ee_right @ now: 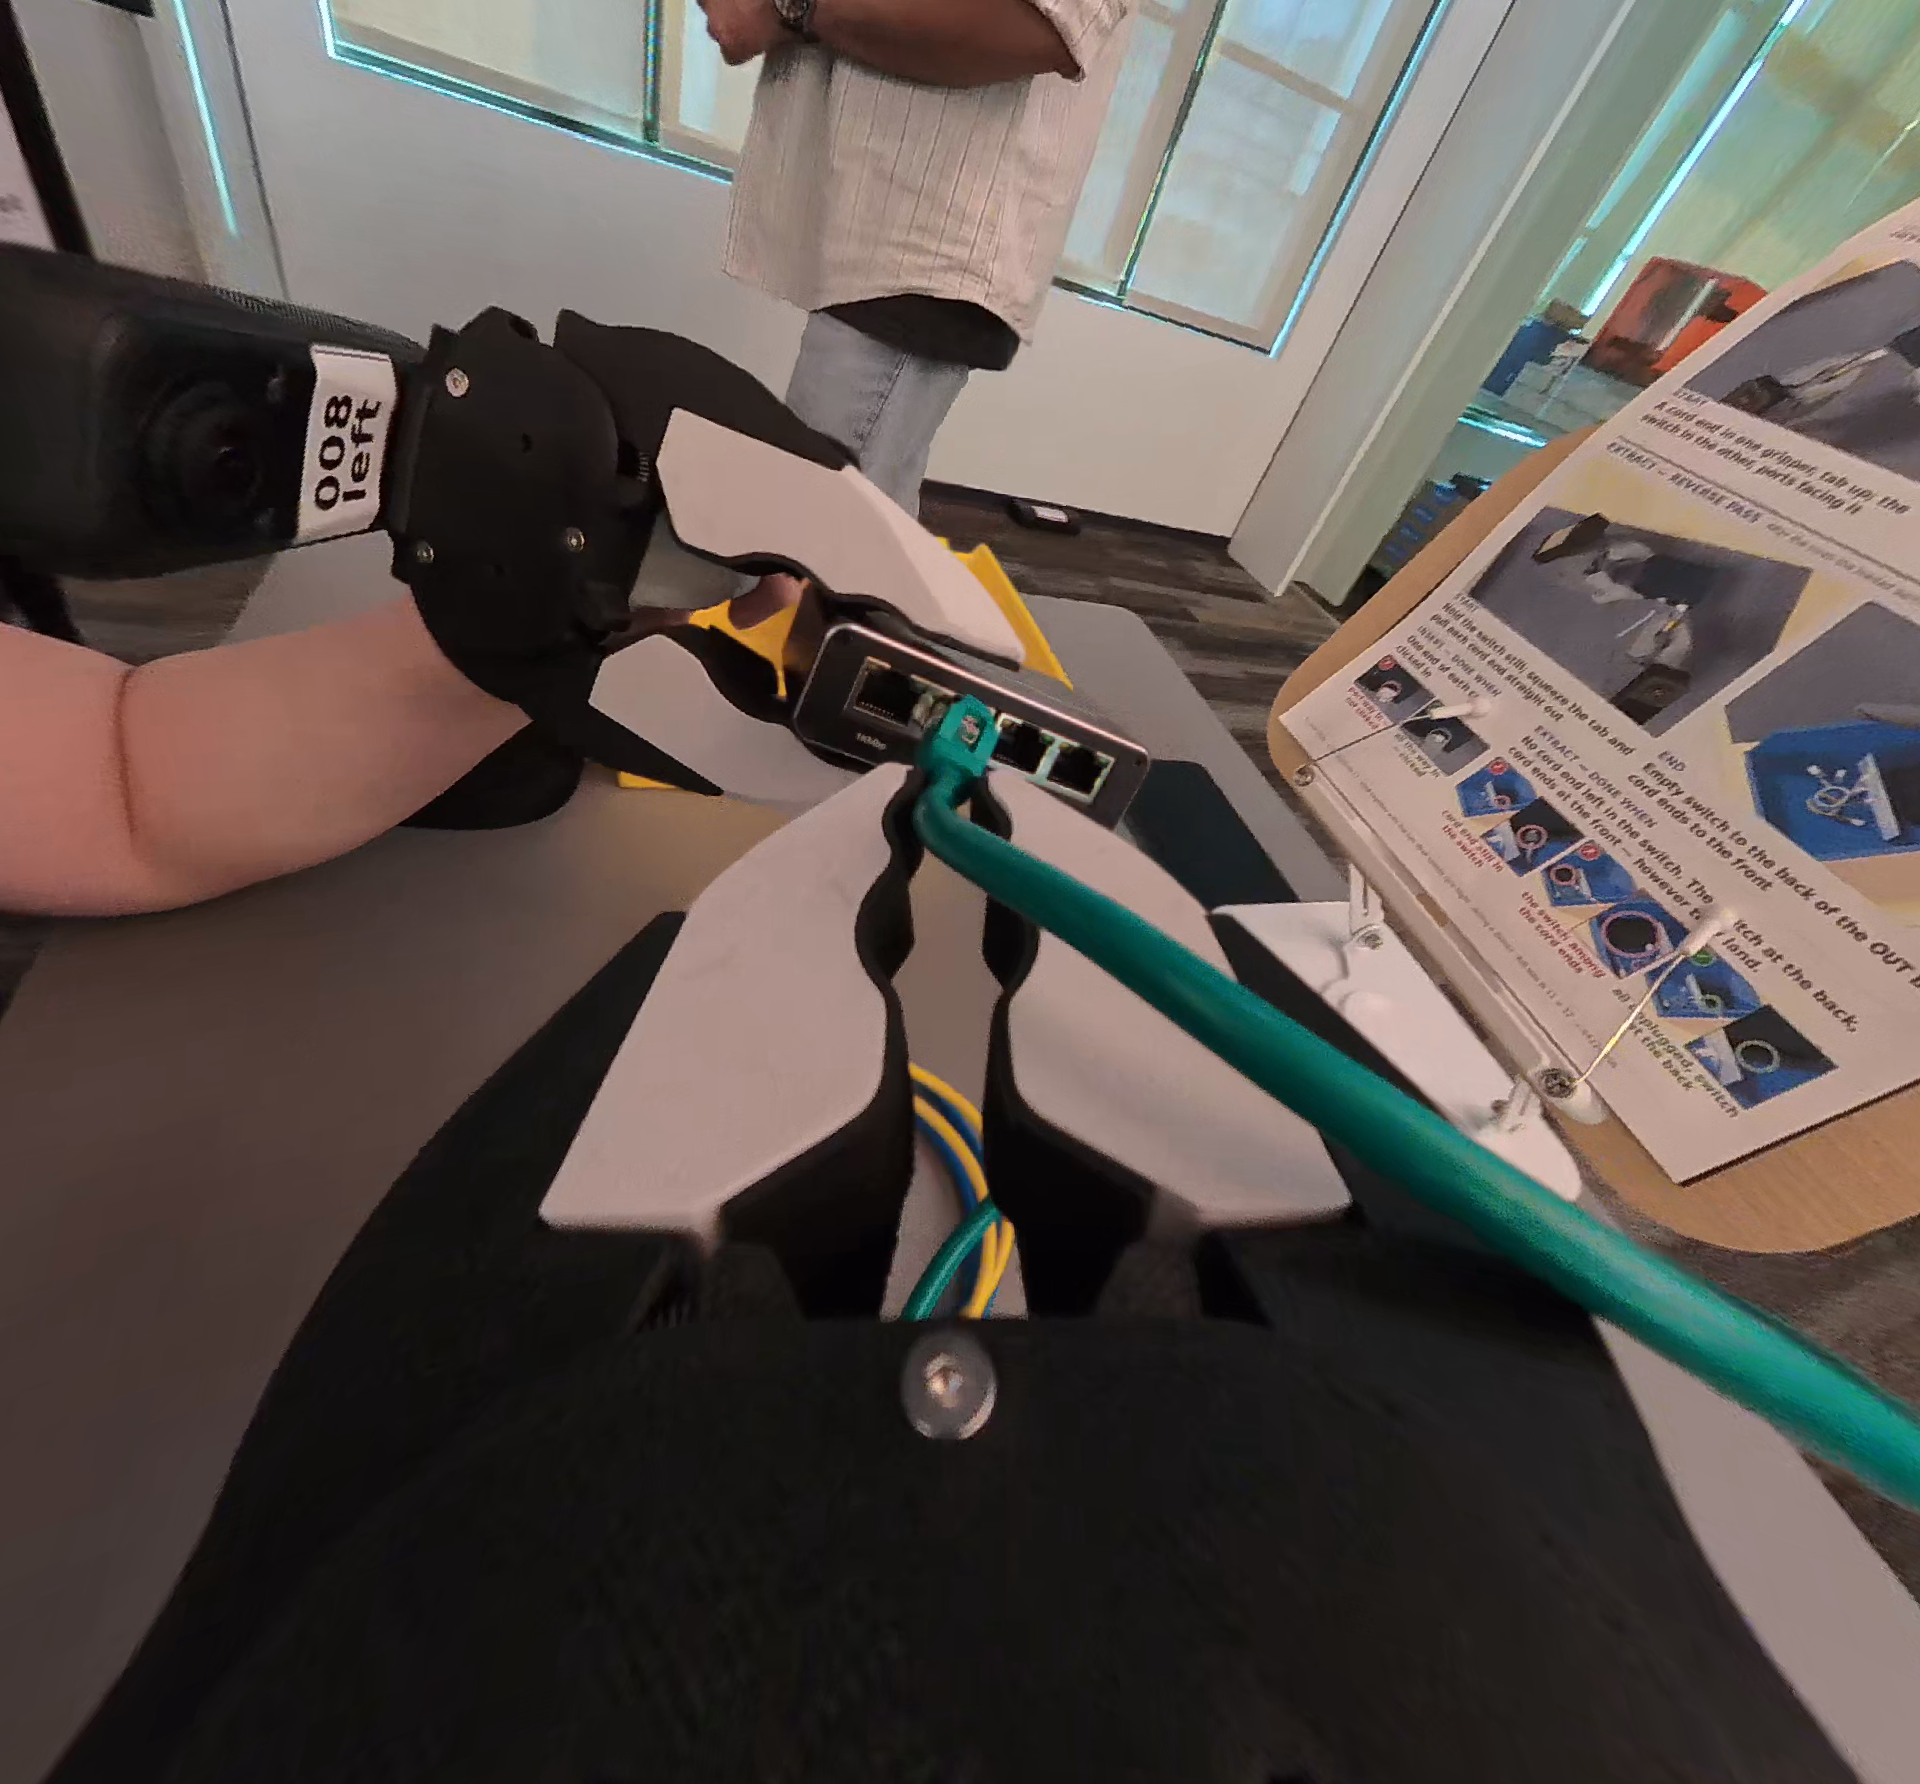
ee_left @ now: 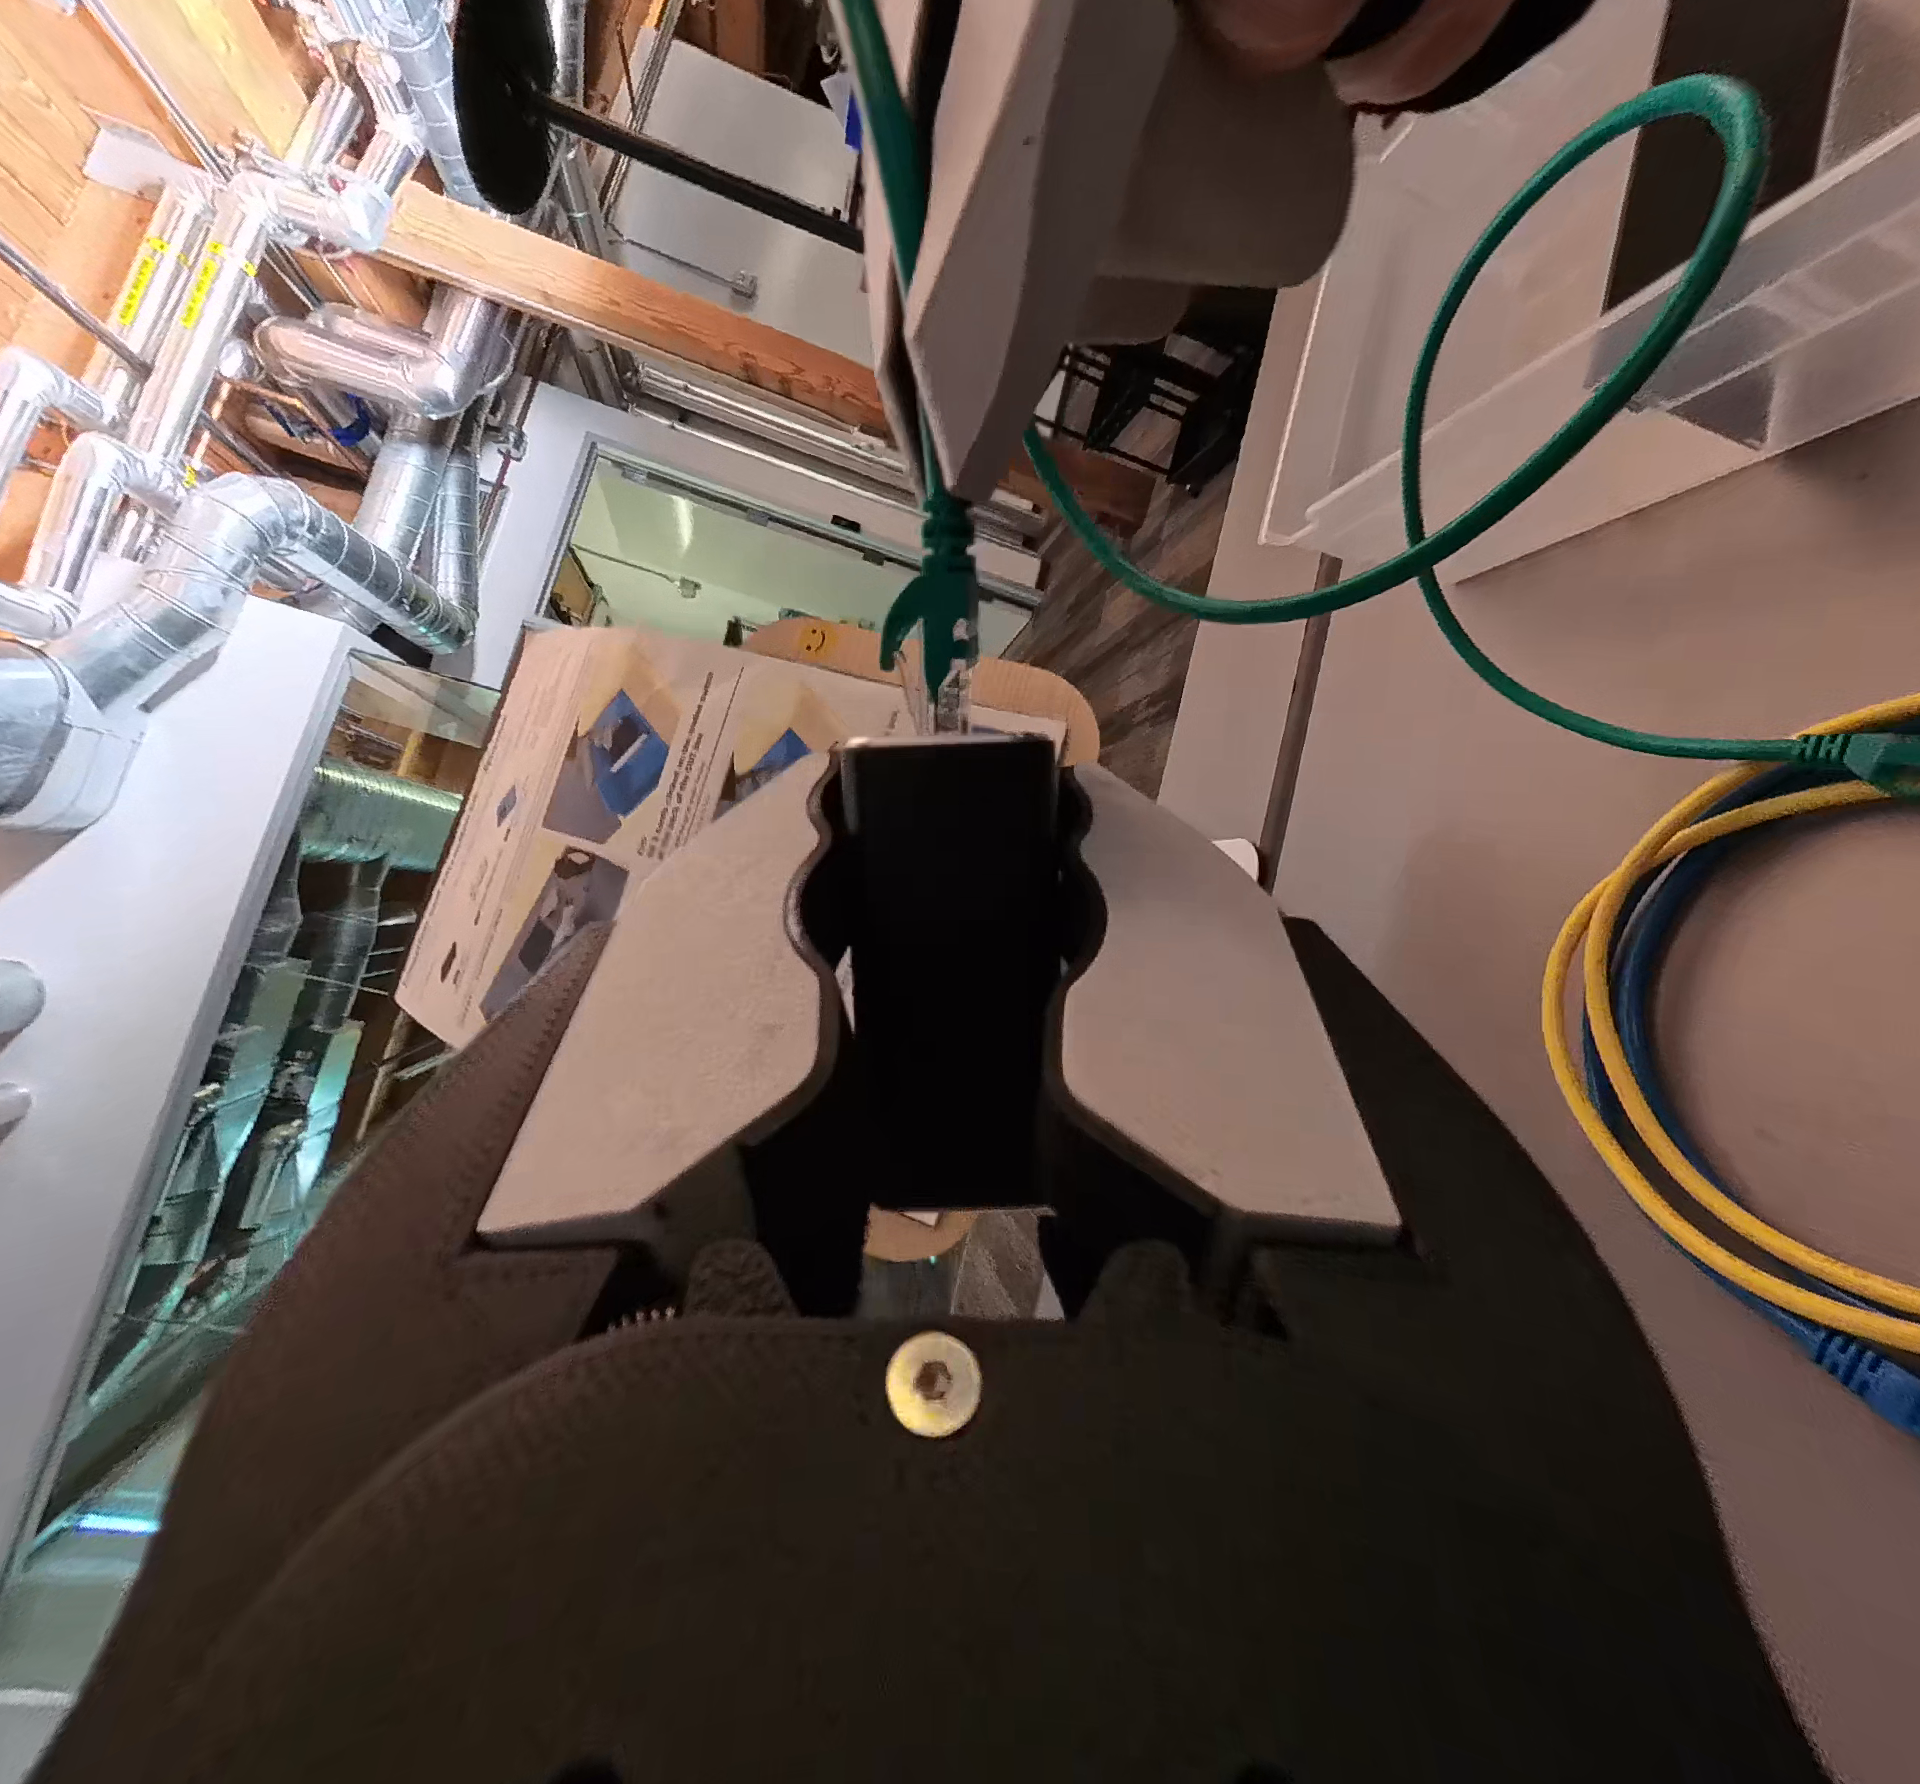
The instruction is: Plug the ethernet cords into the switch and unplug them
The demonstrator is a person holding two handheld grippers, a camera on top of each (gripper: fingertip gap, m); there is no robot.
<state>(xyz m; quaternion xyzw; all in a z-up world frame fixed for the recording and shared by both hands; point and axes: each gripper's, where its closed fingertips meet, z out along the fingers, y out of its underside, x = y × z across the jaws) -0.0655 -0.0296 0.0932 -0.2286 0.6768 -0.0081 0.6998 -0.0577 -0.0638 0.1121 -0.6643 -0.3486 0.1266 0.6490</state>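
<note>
My left gripper (ee_left: 951, 789) is shut on the black switch (ee_left: 951, 986) and holds it above the table, ports facing the right gripper. In the right wrist view the switch (ee_right: 831, 685) shows a row of ports, with the left gripper (ee_right: 894, 664) clamped on it from the left. My right gripper (ee_right: 940, 799) is shut on the green cord (ee_right: 1299, 1059) just behind its plug (ee_right: 961, 732). The plug tip is at the mouth of the second port from the left; I cannot tell if it is seated. The right gripper (ee_left: 935, 477) also shows in the left wrist view, with the plug (ee_left: 945, 622).
Coiled yellow and blue cords (ee_left: 1621, 1059) lie on the grey table with the green cord's other plug (ee_left: 1870, 752). A clear plastic bin (ee_left: 1662, 363) sits beyond. An instruction board (ee_right: 1662, 799) stands at the right. A person (ee_right: 904, 124) stands behind the table. Some 5 cm of space lies between my two pairs of fingers.
</note>
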